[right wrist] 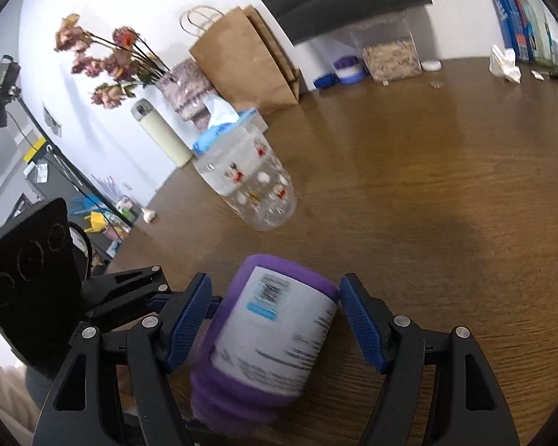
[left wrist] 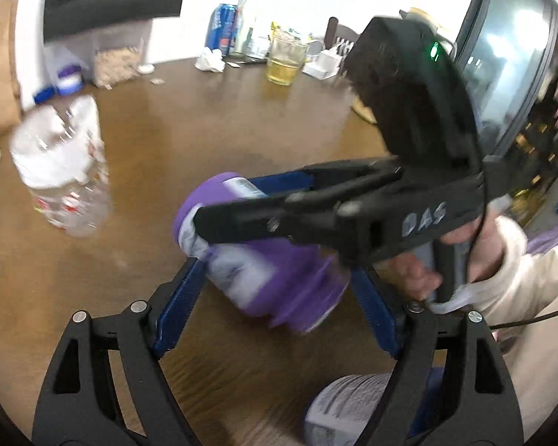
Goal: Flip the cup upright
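A purple cup (left wrist: 279, 278) with a white label lies tilted on its side, blurred by motion, on the brown wooden table (left wrist: 219, 119). My left gripper (left wrist: 277, 271) straddles its wide ridged end, with the blue pads (left wrist: 182, 304) close on both sides. The right gripper (left wrist: 223, 200) reaches in from the right, with one finger in front of the cup's base and one behind. In the right wrist view the cup (right wrist: 275, 330) fills the gap of my right gripper (right wrist: 275, 282), both pads against its sides. The left tool's black housing (right wrist: 29, 278) sits at the left.
A clear plastic bottle (right wrist: 249, 182) with small printed figures stands just beyond the cup. A tissue box (right wrist: 227, 126), a paper bag (right wrist: 249, 59), a glass of yellow drink (left wrist: 284, 63) and a blue can (left wrist: 223, 26) line the far edge. A hand (left wrist: 420, 275) in a cream sleeve holds the right tool.
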`<state>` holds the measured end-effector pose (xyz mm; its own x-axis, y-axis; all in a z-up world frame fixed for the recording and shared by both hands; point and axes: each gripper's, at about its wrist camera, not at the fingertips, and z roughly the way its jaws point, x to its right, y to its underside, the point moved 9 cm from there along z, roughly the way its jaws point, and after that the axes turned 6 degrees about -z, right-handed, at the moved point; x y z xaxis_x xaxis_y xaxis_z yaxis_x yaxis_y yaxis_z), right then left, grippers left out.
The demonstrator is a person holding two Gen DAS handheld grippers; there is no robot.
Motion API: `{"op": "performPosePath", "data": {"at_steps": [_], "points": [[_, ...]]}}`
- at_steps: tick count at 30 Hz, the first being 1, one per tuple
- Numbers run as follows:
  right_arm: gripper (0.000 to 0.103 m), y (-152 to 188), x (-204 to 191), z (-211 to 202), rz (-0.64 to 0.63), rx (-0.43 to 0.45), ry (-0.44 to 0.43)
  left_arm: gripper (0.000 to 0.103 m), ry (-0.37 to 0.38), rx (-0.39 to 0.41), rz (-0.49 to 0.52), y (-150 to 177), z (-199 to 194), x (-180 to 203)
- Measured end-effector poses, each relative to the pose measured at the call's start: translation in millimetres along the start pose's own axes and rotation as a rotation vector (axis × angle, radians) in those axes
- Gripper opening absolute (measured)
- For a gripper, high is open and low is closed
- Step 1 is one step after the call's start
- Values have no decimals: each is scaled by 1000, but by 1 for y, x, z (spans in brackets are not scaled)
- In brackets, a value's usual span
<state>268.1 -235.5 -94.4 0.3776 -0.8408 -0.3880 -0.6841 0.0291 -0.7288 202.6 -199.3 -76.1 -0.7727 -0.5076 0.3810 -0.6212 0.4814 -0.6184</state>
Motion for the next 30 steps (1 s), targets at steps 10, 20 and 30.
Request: {"op": "performPosePath", "data": {"at_steps": [10, 20, 30], "points": [[70, 10, -7, 14, -86, -69, 47, 89, -186, 79, 142, 7, -49, -8], [69, 10, -34, 15, -216, -66, -4, 92, -305, 191, -45, -22, -73, -56], [70, 27, -74, 37, -459, -117, 59, 92, -276, 131, -147, -22, -21, -63]]}}
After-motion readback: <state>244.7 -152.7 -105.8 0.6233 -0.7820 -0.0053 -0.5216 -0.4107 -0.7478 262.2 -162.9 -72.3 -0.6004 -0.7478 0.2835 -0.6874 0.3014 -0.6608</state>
